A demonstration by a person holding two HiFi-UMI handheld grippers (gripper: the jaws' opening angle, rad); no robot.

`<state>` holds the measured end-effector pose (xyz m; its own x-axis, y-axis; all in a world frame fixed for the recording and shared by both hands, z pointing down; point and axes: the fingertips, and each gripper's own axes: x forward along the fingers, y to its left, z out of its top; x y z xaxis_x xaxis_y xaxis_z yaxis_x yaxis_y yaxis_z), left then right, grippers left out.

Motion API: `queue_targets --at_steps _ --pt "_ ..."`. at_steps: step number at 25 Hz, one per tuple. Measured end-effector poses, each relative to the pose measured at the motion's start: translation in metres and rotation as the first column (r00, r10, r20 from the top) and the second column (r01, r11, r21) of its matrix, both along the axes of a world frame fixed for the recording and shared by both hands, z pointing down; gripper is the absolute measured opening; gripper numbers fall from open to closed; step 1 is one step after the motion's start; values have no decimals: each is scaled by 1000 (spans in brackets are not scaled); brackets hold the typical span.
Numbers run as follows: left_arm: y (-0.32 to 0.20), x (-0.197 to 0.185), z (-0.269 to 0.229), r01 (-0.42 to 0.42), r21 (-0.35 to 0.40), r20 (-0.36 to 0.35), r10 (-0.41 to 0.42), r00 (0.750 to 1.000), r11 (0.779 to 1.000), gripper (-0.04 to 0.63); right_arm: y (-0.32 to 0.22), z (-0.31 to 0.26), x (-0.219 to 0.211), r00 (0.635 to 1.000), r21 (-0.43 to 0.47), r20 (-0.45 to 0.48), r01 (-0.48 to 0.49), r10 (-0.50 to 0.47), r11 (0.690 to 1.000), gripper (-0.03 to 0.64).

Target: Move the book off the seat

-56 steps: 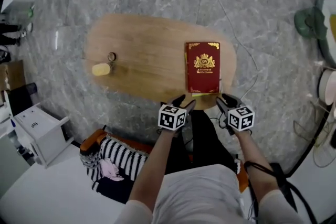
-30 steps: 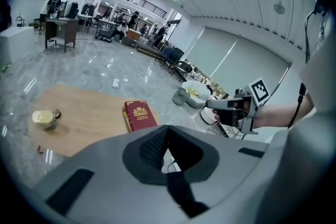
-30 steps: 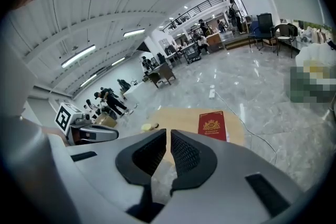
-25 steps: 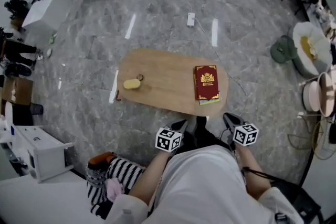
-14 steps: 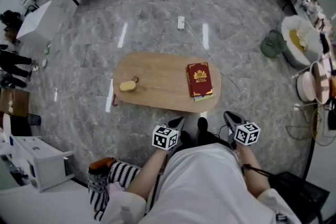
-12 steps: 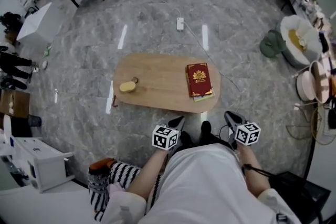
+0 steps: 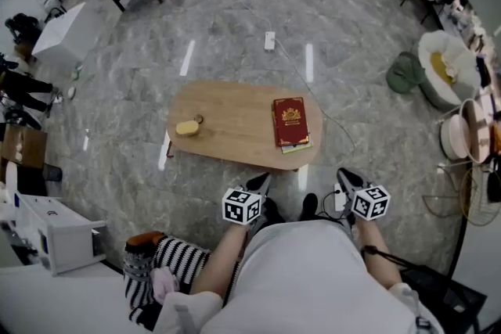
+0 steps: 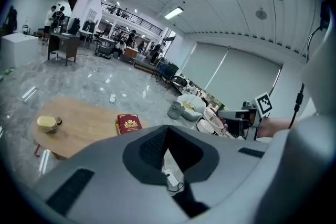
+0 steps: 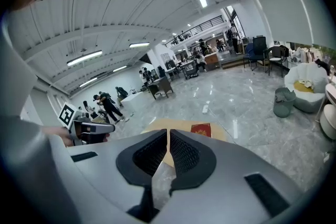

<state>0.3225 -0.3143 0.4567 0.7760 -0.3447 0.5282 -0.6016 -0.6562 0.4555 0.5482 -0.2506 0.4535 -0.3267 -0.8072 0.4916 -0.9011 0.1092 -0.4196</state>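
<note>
Resting on the table (image 7: 223,115), red book (image 7: 290,121) (left gripper (image 7: 259,181) and right gripper (image 7: 347,177): fingers together).

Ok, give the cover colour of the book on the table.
Dark red book with gold crest; best in head view.

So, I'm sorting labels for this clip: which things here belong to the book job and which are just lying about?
Job: red book; wooden table it lies on.
Lying about: yellow object on the table; power strip on the floor; striped fabric; white cabinet.
</note>
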Motion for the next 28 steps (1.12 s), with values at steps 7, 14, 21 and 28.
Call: queue_targets --at_steps 7,14,21,28 --pt "13 14 -5 50 1 -4 -50 999 999 2 7 -5 19 999 11 25 30 -30 1000 44" --pt "16 23 -5 63 0 7 -63 998 998 2 3 -6 28 998 24 45 48 -49 999 44" --pt "10 26 -5 77 3 16 -77 997 997 2 -7 -8 33 997 37 51 51 -53 998 44" --pt "6 26 -3 79 1 20 -79 997 997 2 -14 -7 35 997 43 54 46 -48 998 44"
